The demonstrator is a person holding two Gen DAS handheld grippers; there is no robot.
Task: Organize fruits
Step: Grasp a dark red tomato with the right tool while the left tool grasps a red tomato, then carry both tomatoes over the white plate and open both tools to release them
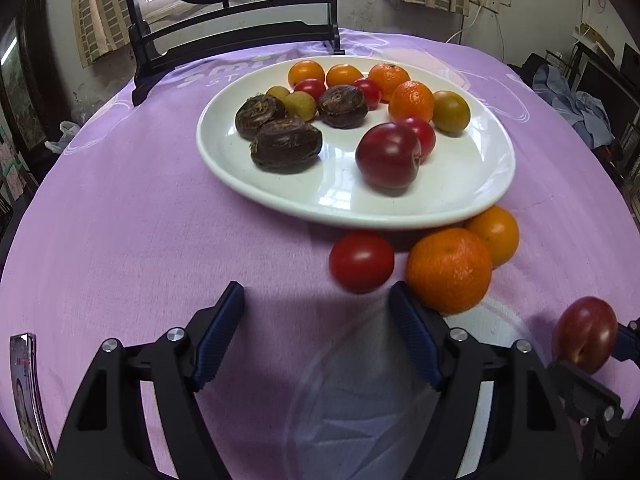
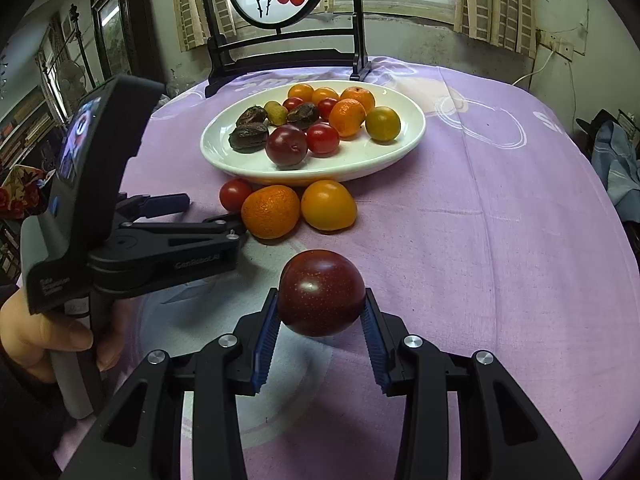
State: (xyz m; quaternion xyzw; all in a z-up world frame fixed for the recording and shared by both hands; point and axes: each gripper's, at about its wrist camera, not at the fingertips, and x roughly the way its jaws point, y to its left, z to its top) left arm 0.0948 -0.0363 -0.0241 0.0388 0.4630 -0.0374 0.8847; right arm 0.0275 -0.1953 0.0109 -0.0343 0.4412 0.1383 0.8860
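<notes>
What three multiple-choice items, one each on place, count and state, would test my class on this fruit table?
1. Where is the loose red tomato?
A on the white oval plate
B on the purple cloth beside the plate
C in the fingers

2. How many dark brown wrinkled fruits lie on the plate?
A one
B three
C five

3. The right gripper is
A open
B shut on the dark red plum
C out of view

Key: B, the tomato rests on cloth; B, three show; B, both fingers press the plum.
</notes>
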